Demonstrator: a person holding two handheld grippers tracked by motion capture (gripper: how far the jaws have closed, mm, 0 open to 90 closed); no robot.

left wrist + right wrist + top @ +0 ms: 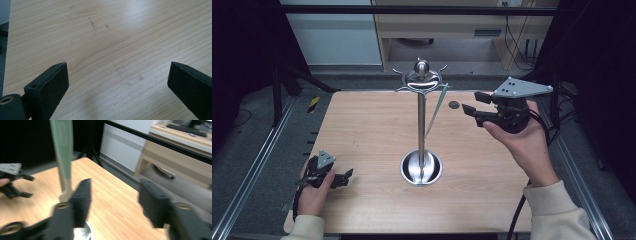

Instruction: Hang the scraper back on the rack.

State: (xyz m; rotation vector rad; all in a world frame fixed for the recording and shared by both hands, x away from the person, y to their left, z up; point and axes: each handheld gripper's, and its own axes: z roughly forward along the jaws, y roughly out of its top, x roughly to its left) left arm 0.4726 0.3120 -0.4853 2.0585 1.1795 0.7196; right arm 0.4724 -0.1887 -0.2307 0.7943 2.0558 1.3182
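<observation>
A metal stand (421,125) rises from a round base (421,168) in the middle of the wooden table (362,125), with hooks around a knob at its top. A pale green utensil (435,112) hangs from one hook on the stand's right side. My right gripper (470,102) is held above the table to the right of the utensil, jaws open and pointing at it, apart from it. In the right gripper view the utensil (62,150) hangs just left of the open gripper (115,195). My left gripper (347,178) rests near the table's front left, open and empty (117,75).
A small dark disc (454,104) lies on the table behind the right gripper's tips. Beyond the table's far edge are a black frame bar (412,10) and a wooden desk (442,30). Metal rails (257,165) run along the table's sides.
</observation>
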